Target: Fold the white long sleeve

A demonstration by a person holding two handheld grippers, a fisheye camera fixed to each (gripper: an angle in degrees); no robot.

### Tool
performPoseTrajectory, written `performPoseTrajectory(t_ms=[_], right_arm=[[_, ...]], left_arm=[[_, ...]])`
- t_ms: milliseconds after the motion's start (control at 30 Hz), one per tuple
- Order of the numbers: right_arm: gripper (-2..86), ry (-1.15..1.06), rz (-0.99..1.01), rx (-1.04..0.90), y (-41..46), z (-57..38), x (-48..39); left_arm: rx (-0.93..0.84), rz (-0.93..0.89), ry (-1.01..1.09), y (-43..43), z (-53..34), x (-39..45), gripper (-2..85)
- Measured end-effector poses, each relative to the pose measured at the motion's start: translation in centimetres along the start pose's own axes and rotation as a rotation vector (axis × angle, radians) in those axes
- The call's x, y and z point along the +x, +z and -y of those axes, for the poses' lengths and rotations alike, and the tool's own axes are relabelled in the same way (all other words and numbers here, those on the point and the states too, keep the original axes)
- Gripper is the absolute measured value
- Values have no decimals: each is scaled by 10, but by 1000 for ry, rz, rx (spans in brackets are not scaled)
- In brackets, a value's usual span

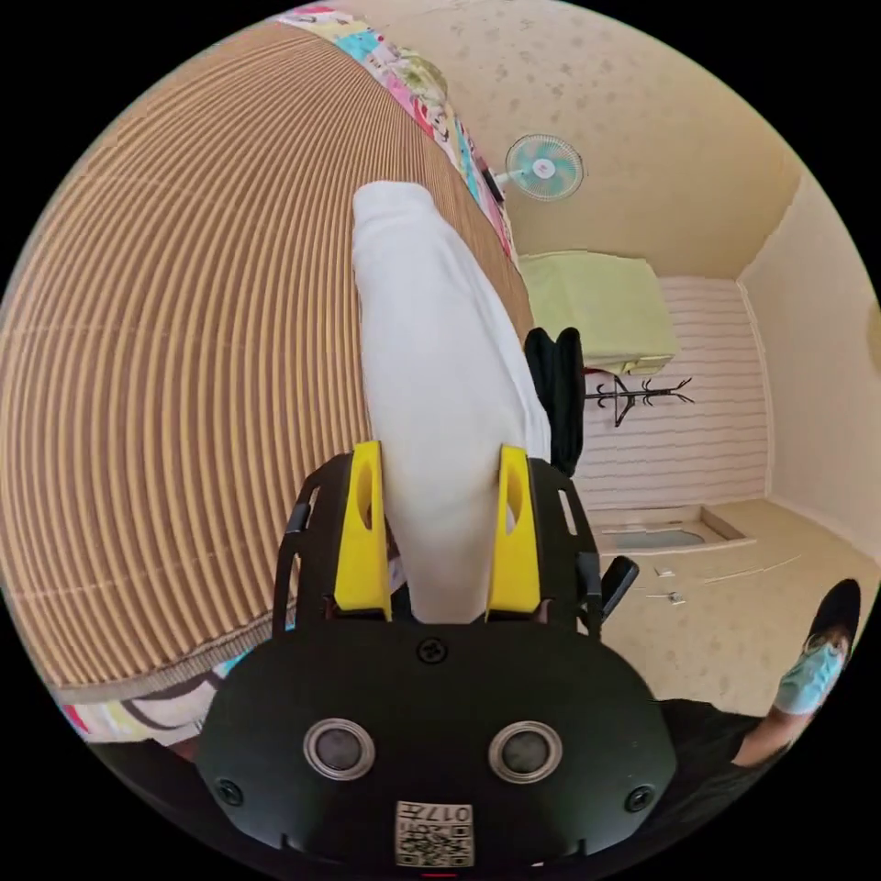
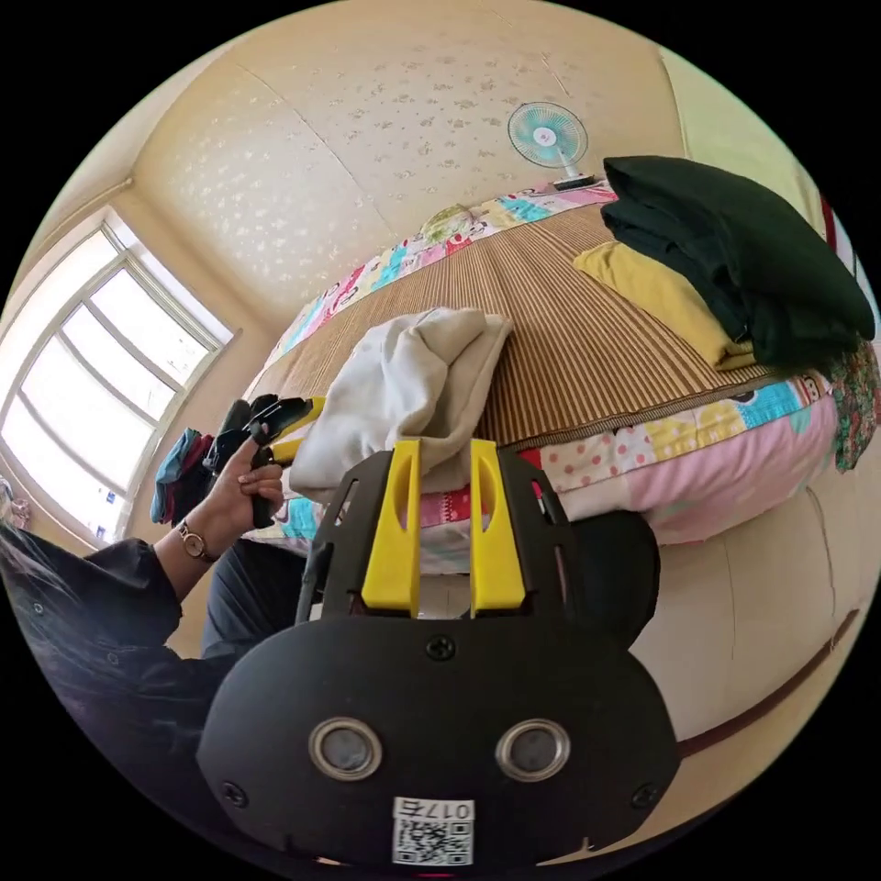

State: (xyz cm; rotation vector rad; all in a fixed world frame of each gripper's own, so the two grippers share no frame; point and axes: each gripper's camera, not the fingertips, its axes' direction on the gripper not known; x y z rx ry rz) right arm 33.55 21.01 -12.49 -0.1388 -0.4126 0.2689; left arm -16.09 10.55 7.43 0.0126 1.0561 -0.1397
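Right now my left gripper (image 1: pixel 447 541) has its yellow jaws spread on either side of the white long sleeve (image 1: pixel 440 367), which runs as a long band up the middle of the frame over the woven mat (image 1: pixel 184 367) on the bed; whether both jaws press the cloth I cannot tell. Seen from my right gripper (image 2: pixel 444 532), the garment (image 2: pixel 413 385) sits bunched at the mat's near edge, just above its jaws, which stand narrowly apart on nothing. My left hand (image 2: pixel 246 477) is at the cloth's left end, so the left is nearer.
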Motion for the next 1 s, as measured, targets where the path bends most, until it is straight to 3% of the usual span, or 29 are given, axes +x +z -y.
performPoseTrajectory(t_ms=[100,333,433,600,700,833,1000], right_arm=[[84,75,57,73,-22,-12,16],[93,207,-3,76,-69,-51,67],[93,222,-30,95,-83,-64,73],[89,210,-15,53,-61,-65,76],[88,169,51,-11,-25,-46,67],[87,39,88,-73,21,-10,22],[84,-70,147,-173,69,13,-33]], left_arm=[[-18,-66,-53,44,32,10,168],[-258,-153,69,210,109,99,165],[-209,-202,113,211,113,106,154],[-134,-78,226,134,66,61,101],[-57,59,203,43,14,10,101],[169,339,127,-117,-72,-33,102],[541,819,152,-305,-147,17,101]])
